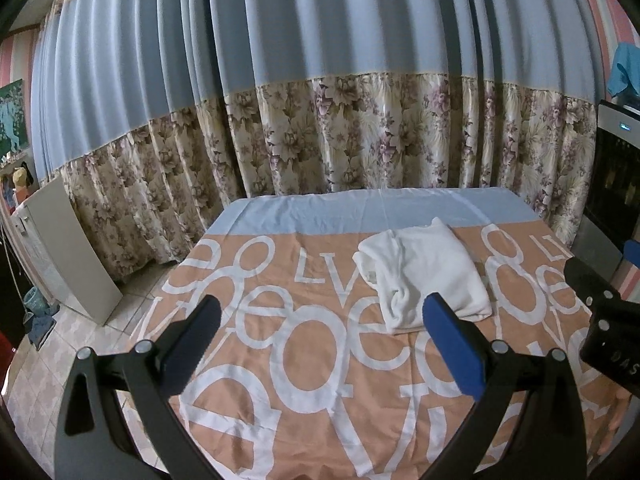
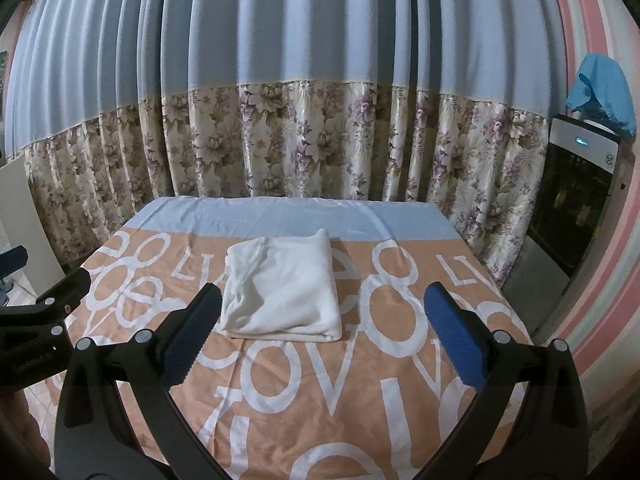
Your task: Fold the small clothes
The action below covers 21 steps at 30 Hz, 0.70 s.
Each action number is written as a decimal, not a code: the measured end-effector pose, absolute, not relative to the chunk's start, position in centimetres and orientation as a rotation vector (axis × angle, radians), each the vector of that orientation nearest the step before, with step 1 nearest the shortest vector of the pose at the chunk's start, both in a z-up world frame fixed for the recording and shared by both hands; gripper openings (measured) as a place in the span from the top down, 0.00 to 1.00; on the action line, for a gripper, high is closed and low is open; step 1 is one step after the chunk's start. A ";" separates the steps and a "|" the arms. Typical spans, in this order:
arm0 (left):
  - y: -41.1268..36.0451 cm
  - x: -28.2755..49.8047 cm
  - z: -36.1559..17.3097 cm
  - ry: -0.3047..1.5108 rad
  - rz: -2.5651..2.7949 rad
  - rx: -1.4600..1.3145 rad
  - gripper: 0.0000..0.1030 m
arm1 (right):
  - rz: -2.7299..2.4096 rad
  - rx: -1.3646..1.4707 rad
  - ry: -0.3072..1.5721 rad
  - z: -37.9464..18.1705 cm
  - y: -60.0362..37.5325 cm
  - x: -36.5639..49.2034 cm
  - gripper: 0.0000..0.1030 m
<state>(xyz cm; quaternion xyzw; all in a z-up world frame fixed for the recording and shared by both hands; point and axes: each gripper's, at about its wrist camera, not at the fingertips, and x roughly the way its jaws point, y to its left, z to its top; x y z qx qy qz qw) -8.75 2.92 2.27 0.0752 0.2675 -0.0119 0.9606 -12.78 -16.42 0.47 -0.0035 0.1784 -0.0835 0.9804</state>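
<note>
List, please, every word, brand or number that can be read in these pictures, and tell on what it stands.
"LV": white letters on the bedcover, beside big loose letters such as "o", "e", "v".
"DAS": on the right gripper body, cut off at the picture's edge.
Left gripper: small print, too blurred.
Dispenser: lit display, too small.
White garment: no text.

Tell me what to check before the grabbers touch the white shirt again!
1. Left gripper open: ok, fingers wide apart, nothing between them.
2. Right gripper open: ok, also empty.
3. White garment lying flat on the orange lettered bedcover: ok, already in a folded bundle.
4. Fold neat: not ok, the left edge is bunched and wrinkled.
5. Both grippers apart from the garment: ok, neither touches it.
6. More clothes waiting to fold: cannot tell, only a blue cloth on the appliance by the wall shows.
</note>
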 end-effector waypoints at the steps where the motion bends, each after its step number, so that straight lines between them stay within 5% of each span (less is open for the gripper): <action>1: 3.0 -8.7 2.3 0.542 -0.022 0.152 0.02 | -0.169 -0.009 0.360 0.5 -16.4 -12.8 0.03; 21: 3.6 -7.7 1.1 0.587 -0.009 0.105 0.02 | -0.188 -0.024 0.380 0.2 -16.8 -12.2 0.03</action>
